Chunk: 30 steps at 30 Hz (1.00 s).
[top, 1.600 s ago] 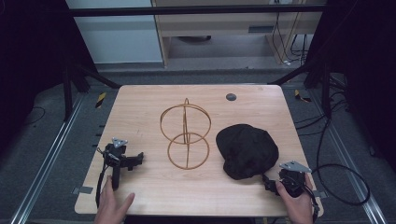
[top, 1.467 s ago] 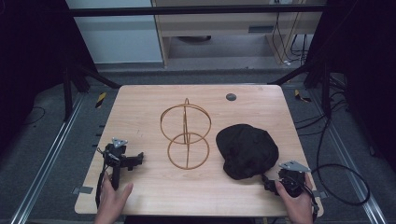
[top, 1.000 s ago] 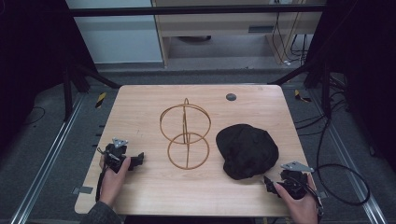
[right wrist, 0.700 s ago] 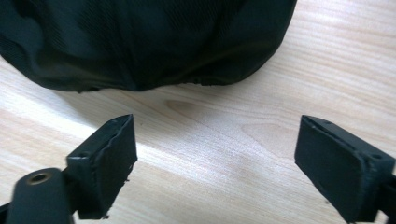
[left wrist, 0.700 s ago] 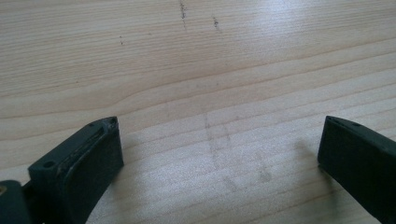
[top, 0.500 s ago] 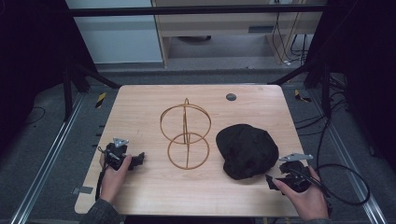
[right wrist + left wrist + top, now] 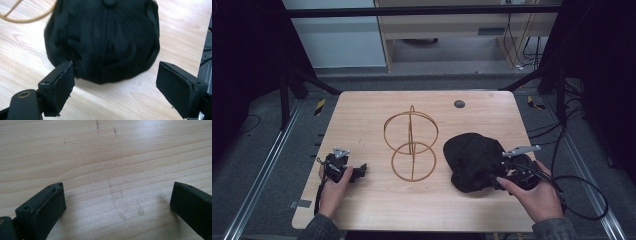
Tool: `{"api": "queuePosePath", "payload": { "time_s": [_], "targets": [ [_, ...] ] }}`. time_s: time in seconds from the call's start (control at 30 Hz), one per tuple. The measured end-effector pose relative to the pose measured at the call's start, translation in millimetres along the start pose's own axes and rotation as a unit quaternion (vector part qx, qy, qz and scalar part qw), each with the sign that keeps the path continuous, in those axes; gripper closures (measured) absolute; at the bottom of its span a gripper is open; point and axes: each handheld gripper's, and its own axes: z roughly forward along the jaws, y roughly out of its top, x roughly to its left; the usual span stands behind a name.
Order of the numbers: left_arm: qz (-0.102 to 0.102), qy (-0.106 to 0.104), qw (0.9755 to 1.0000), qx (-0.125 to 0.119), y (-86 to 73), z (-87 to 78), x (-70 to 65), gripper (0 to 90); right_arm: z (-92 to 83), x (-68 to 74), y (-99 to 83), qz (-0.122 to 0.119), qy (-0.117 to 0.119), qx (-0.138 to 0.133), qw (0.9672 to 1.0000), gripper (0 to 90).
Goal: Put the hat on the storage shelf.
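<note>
A black cap (image 7: 472,160) lies crown up on the right half of the wooden table (image 7: 377,210). A gold wire stand (image 7: 411,145) made of rings stands at the middle. My right gripper (image 7: 498,181), held in a hand, hovers at the cap's near right edge. In the right gripper view the cap (image 7: 107,37) lies just ahead of the gripper (image 7: 115,67); its jaws have just been closing a little and stand open, with nothing pressed between them. My left gripper (image 7: 361,170) rests on the table at the left, open over bare wood (image 7: 117,186).
A small dark disc (image 7: 459,104) lies near the table's far edge. A loop of the wire stand (image 7: 25,21) lies left of the cap in the right gripper view. The right gripper's cable (image 7: 577,185) trails off the right edge. Metal rails run along both sides of the table.
The left hand came up and took hold of the left gripper, which stayed put. The right hand lifted its gripper off the table and brought it closer to the cap.
</note>
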Motion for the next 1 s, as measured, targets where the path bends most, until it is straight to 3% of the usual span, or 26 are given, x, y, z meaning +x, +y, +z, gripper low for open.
{"api": "queuePosePath", "payload": {
  "time_s": [0.33, 0.67, 1.0],
  "targets": [
    [0.0, 0.0, 1.0, 0.0, 0.0, 0.0, 0.0, 0.0, 5.3, 8.5, 29.3, -0.02, 0.008, 0.001, 0.9998, 14.4],
    [0.001, -0.001, 1.0, 0.0, -0.1, -0.1, 0.2, 0.0, 7.9, 15.8, 47.6, -0.03, 0.014, -0.002, 0.9994, 21.6],
    [0.001, -0.001, 1.0, 0.0, -0.1, -0.1, 0.2, 0.0, 10.7, 14.8, 58.6, -0.029, 0.019, -0.004, 0.9994, 22.6]
  ]
}}
